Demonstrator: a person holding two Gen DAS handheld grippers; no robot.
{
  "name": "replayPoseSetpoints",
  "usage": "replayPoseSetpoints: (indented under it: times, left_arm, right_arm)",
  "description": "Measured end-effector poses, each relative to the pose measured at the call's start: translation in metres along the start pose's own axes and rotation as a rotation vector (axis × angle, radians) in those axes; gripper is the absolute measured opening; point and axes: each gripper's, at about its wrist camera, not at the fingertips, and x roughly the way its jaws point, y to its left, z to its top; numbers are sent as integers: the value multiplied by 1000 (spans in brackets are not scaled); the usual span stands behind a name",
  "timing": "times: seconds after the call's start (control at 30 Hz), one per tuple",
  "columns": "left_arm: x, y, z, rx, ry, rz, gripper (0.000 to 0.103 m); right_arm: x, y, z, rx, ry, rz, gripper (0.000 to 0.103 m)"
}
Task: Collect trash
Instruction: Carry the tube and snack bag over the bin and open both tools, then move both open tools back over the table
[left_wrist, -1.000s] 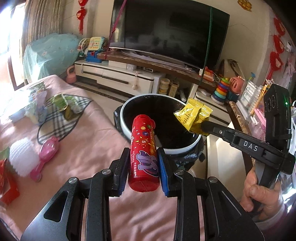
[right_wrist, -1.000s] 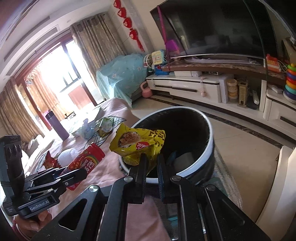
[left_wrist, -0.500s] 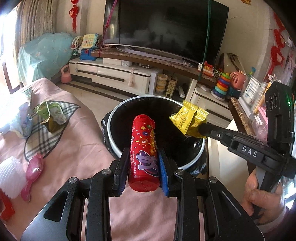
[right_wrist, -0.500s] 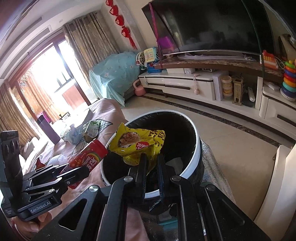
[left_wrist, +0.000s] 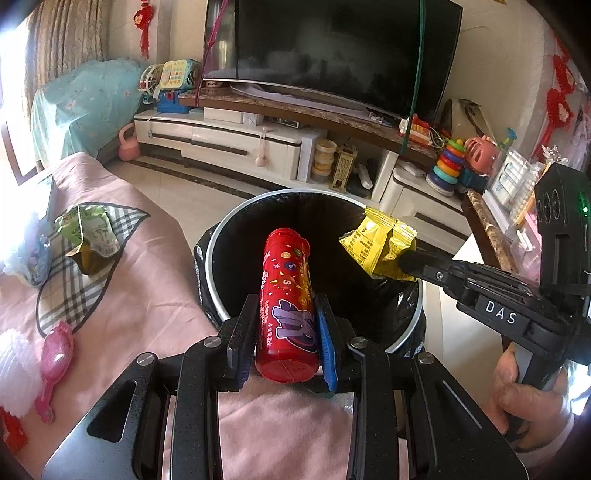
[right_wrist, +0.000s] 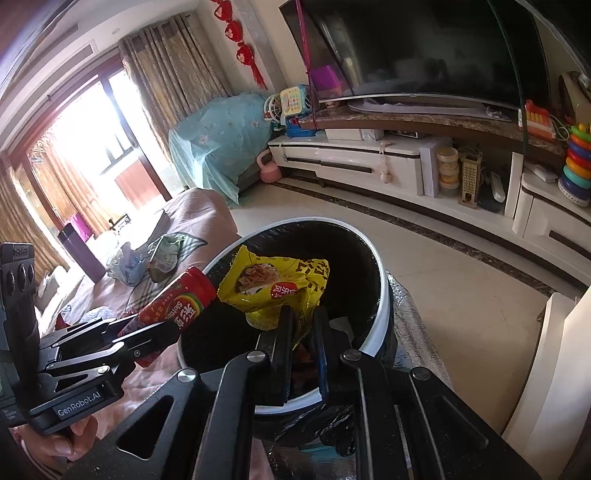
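My left gripper (left_wrist: 286, 332) is shut on a red candy tube (left_wrist: 286, 295) and holds it over the near rim of a round black-lined trash bin (left_wrist: 218, 236). The tube's far end reaches over the bin's opening. My right gripper (right_wrist: 301, 328) is shut on a yellow snack bag (right_wrist: 275, 286) and holds it above the bin (right_wrist: 380, 295). In the left wrist view the bag (left_wrist: 376, 243) hangs over the bin's right rim, held by the right gripper (left_wrist: 404, 264). In the right wrist view the left gripper (right_wrist: 162, 328) with the tube (right_wrist: 177, 302) shows at the left.
The pink cloth-covered table (left_wrist: 147, 266) holds a green crumpled wrapper (left_wrist: 90, 236), a pink hairbrush (left_wrist: 53, 365) and a plaid mat. A TV stand with toys (left_wrist: 258, 140) lies beyond the bin. A white chair (right_wrist: 554, 369) stands right of the bin.
Both grippers have moved forward with their loads. The tube and the yellow bag now sit further over the bin's opening, and the bin looks nearer.
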Motion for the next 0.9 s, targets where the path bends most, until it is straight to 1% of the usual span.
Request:
replayPoseSetpoints:
  times: [0.13,0.2,0.23,0.27,0.3,0.33,0.4,0.5,0.53,0.57,0.6,0.63,0.67,0.7,0.8,0.9]
  left_arm:
    - [8,-3,4,8,15,-5,28]
    - [12,-4,5,5,35,-2,29]
    - [13,-5,6,5,40,-6,34]
    - [12,-4,6,3,37,-8,44]
    - [9,-4,5,1,29,-2,50]
    - [6,-4,4,1,17,5,59]
    - [-3,1,-1,-5,-4,11,60]
    - [-13,10,-10,-34,-9,18,62]
    - [-16,13,-13,-44,-10,20,64]
    - [-22,18,-19,-62,-14,21,66]
    - [-25,21,-23,-73,-16,23,66]
    - [-30,24,-29,-87,-19,27,67]
    - [-34,28,-35,-102,-22,34,67]
    - [-38,31,-40,-115,-21,42,68]
    - [-50,43,-59,-153,-23,69,69]
    - [-63,56,-77,-200,-25,80,70]
  right_arm:
    - [4,-4,3,1,9,-10,11]
    - [5,-6,4,7,11,-19,17]
    - [6,-7,5,12,10,-18,18]
    - [6,-10,5,26,14,-11,24]
    - [5,-12,5,39,15,-3,32]
    - [3,-13,5,46,8,-5,35]
    - [-2,-13,4,50,-9,-8,48]
    - [-7,-12,3,61,-18,1,52]
    - [-9,-10,2,66,-24,13,53]
    - [-11,-8,0,67,-29,20,61]
    - [-13,-6,-1,67,-35,26,73]
    - [-17,-2,-3,67,-45,34,80]
    - [-19,2,-6,65,-52,40,91]
    - [-22,7,-9,62,-61,48,96]
    - [-26,22,-16,50,-58,71,97]
    - [-29,38,-25,39,-48,99,100]
